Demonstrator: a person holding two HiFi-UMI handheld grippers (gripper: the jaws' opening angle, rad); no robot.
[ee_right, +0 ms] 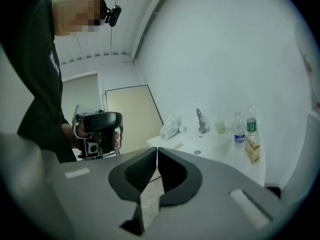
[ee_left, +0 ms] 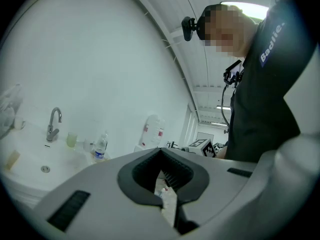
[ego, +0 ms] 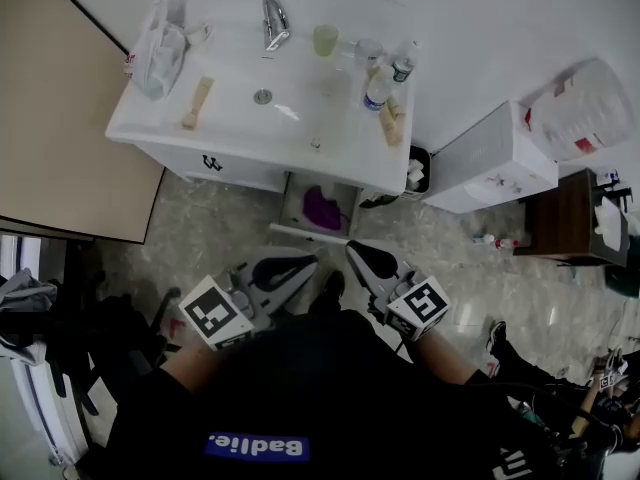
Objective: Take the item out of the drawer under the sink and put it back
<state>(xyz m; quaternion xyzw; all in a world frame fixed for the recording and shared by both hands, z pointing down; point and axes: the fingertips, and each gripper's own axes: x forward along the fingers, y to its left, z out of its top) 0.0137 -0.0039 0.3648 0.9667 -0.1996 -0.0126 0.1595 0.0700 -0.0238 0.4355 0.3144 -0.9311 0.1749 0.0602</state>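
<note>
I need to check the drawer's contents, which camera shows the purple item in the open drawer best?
The head view: the purple item lies in plain sight in the open drawer. Neither gripper view shows it.

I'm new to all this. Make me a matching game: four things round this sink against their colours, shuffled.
Things:
1 bag
2 cup
3 drawer item
4 tap

Colours:
a purple
b silver
c white
d green

Pairs: 1-c; 2-d; 3-a; 4-b
</note>
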